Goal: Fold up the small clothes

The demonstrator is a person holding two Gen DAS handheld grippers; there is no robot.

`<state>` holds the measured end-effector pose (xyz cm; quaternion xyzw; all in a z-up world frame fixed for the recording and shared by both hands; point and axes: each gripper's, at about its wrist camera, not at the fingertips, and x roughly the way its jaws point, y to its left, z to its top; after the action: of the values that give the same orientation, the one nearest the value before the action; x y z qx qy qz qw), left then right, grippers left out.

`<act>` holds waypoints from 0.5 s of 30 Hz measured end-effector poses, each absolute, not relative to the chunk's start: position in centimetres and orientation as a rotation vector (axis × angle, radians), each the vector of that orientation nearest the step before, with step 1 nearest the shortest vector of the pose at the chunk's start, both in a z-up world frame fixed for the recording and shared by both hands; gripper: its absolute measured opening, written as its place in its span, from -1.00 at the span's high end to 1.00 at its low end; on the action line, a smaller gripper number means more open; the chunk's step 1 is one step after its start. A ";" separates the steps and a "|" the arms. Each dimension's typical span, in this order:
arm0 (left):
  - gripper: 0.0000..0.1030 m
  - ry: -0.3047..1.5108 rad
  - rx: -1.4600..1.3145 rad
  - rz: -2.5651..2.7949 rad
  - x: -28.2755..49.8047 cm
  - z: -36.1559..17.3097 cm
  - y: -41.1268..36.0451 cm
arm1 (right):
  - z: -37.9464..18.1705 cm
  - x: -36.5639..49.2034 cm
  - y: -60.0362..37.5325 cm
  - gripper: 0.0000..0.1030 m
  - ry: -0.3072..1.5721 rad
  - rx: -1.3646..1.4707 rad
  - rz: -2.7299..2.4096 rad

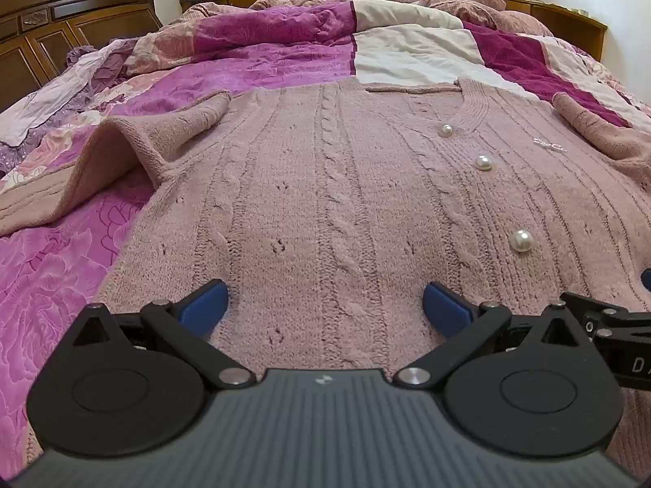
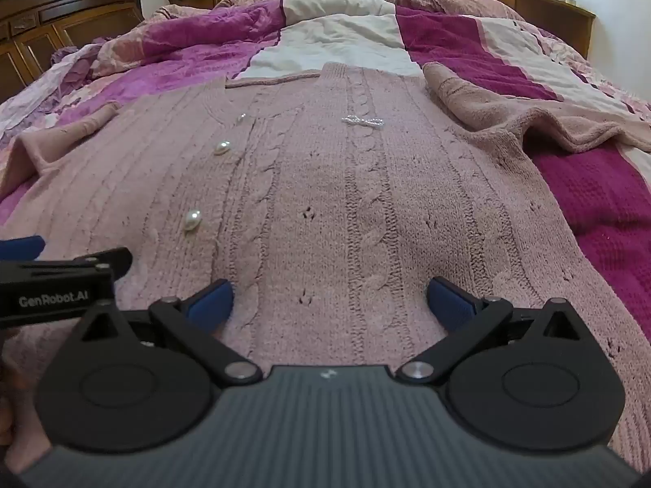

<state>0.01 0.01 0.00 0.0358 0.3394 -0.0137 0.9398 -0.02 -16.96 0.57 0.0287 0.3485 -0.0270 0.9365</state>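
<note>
Pink cardigan (image 1: 346,203) runs lengthwise up-frame, hem nearest both gaping, empty grippers: left (image 1: 325,305), right (image 2: 329,301).

Pink cardigan (image 1: 325,203) lies flat beneath left gripper's (image 1: 325,305) wide-apart jaws.

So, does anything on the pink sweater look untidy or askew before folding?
Yes. The pink sweater lies flat, buttons up, but its left sleeve is bunched and humped at the shoulder, and the right sleeve lies rumpled on the bedspread. No damage stands out.
</note>
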 end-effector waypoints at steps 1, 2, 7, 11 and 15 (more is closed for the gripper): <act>-1.00 0.690 0.075 -0.027 0.0 0.0 0.0 | 0.6 0.0 -17.0 -1.00 0.712 0.058 -0.056; -1.00 0.690 0.075 -0.027 0.0 0.0 0.0 | 0.6 0.0 -17.0 -1.00 0.712 0.059 -0.055; -1.00 0.688 0.073 -0.028 0.0 0.0 0.0 | 0.5 0.0 -16.9 -1.00 0.711 0.058 -0.056; -1.00 0.687 0.074 -0.027 0.0 0.0 0.0 | 0.5 0.0 -16.9 -1.00 0.711 0.055 -0.056; -1.00 0.687 0.074 -0.027 0.0 0.0 0.0 | 0.5 0.0 -16.8 -1.00 0.710 0.055 -0.057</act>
<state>0.00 0.01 0.01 0.0364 0.3366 -0.0133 0.9408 0.00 -16.85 0.48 0.0267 0.3476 -0.0277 0.9368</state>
